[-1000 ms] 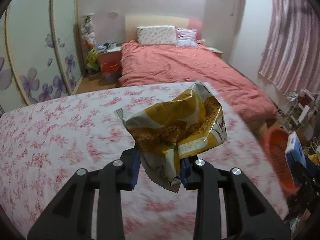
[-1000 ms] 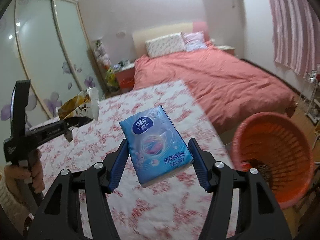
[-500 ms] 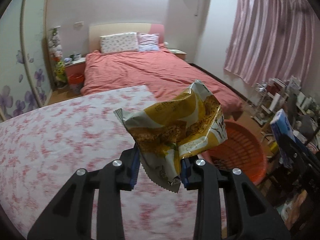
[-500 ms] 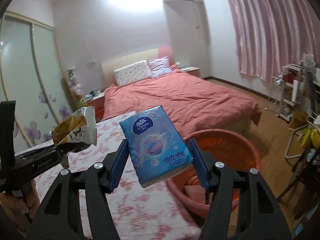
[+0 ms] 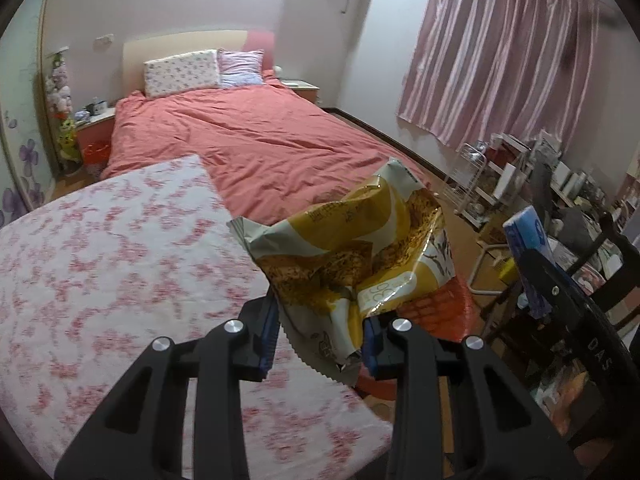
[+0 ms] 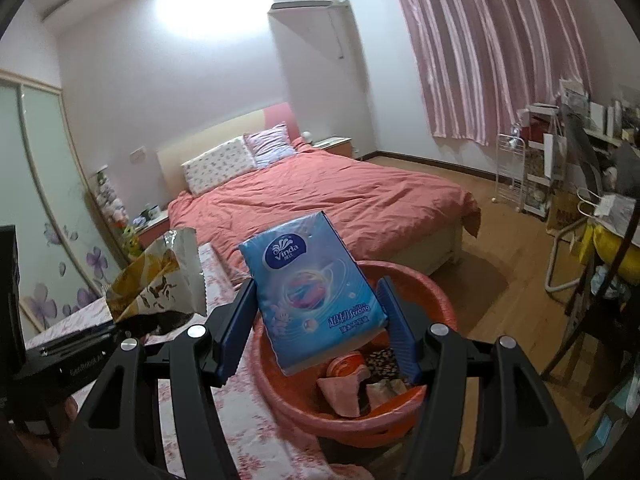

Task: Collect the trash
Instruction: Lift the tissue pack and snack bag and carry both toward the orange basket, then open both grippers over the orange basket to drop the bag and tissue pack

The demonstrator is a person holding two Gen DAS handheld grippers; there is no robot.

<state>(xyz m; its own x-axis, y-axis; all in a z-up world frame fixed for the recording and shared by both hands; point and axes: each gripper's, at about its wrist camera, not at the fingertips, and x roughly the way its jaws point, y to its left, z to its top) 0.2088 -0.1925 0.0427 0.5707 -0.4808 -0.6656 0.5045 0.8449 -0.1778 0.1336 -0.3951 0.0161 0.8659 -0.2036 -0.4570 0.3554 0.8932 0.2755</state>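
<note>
My left gripper [image 5: 320, 336] is shut on a crumpled yellow snack wrapper [image 5: 352, 256] and holds it above the near edge of the floral bed. The wrapper also shows at the left of the right wrist view [image 6: 160, 280]. My right gripper [image 6: 316, 332] is shut on a blue Vinda tissue pack [image 6: 312, 284] and holds it over an orange basket [image 6: 436, 300]. The basket holds several scraps. In the left wrist view the basket [image 5: 440, 312] lies mostly behind the wrapper, and the tissue pack [image 5: 528, 252] shows at the right.
A floral-covered bed [image 5: 100, 272] is under the left gripper. A red-covered bed [image 6: 340, 196] lies beyond. Cluttered shelves and a chair [image 6: 580, 208] stand at the right, under pink curtains [image 6: 480, 48]. Wooden floor [image 6: 492, 264] lies between.
Both grippers have swung right, off the floral bed and towards the orange basket. The right gripper now holds the tissue pack over the basket. Both grips are unchanged.
</note>
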